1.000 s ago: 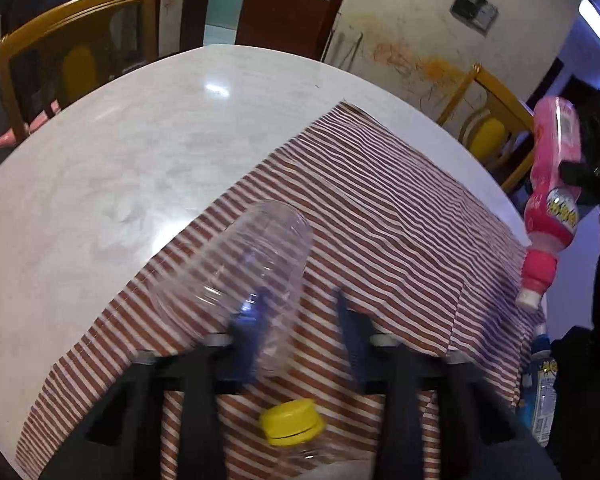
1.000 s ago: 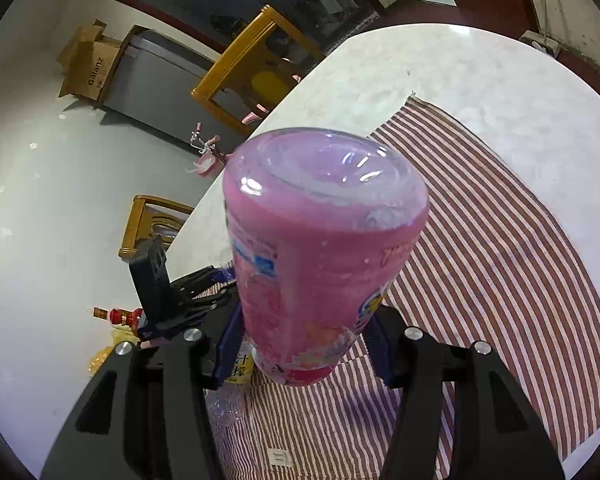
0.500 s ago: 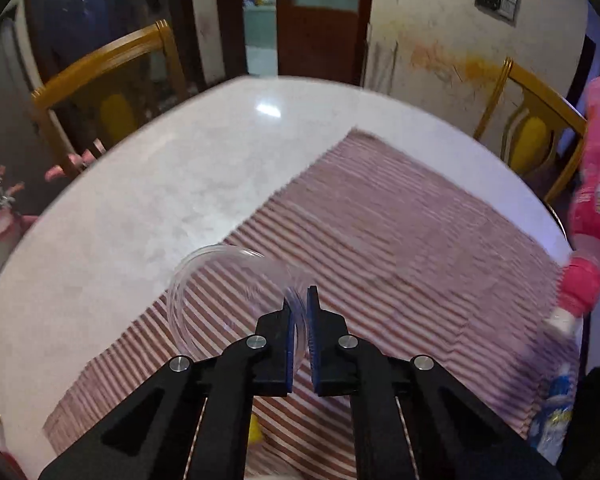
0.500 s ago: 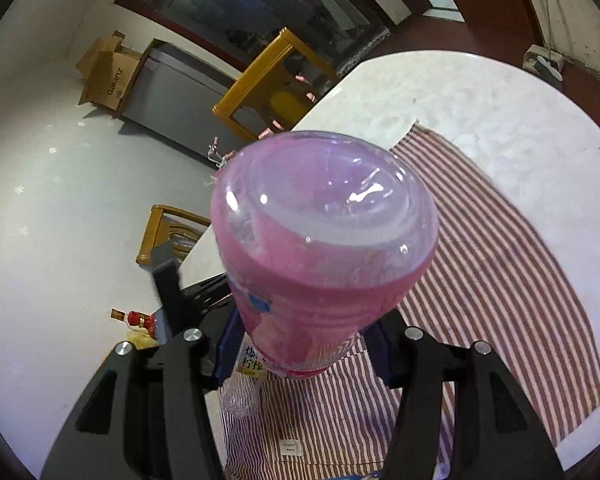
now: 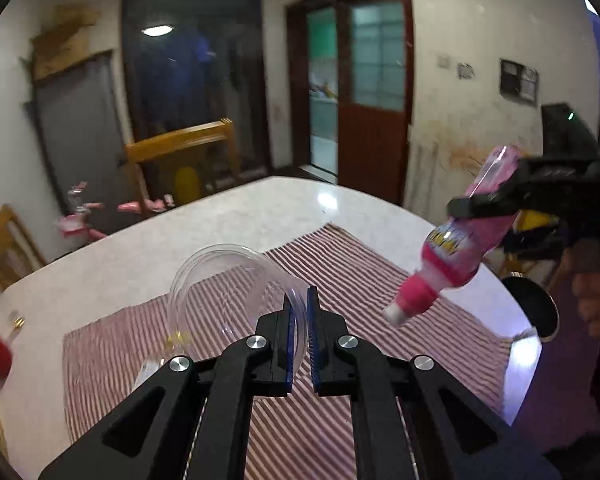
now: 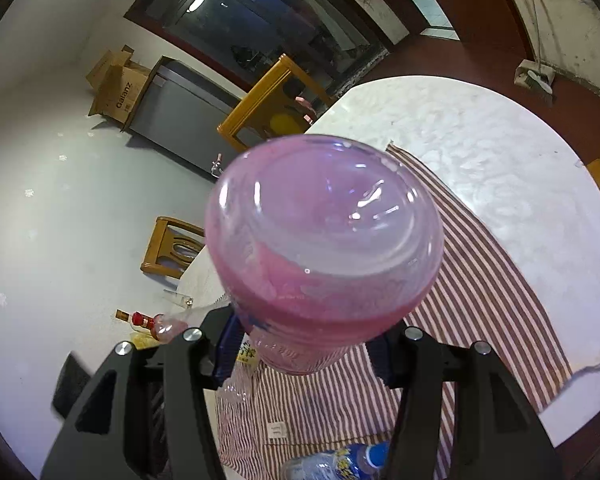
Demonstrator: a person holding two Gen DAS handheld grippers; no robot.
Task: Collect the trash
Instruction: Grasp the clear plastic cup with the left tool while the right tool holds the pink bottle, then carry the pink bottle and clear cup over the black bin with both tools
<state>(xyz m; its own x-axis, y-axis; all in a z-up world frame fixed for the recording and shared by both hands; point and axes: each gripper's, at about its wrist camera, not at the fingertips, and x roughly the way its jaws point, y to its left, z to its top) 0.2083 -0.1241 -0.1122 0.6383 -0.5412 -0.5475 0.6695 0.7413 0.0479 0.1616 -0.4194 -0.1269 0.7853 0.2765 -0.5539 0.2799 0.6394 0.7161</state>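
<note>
On striped cloth [image 6: 480, 300]: one blue-labelled bottle [image 6: 340, 462].

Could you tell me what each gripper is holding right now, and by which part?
The left gripper pinches the clear plastic cup by its rim wall. The right gripper clamps the pink bottle around its body, cap end pointing down.

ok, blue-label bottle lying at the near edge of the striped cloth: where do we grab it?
Across the round body of the blue-label bottle, from above, one finger each side of its long axis. It lies on its side on the striped cloth, so the body is the exposed part. Its ends are hidden, so the cap's side is unclear.
</note>
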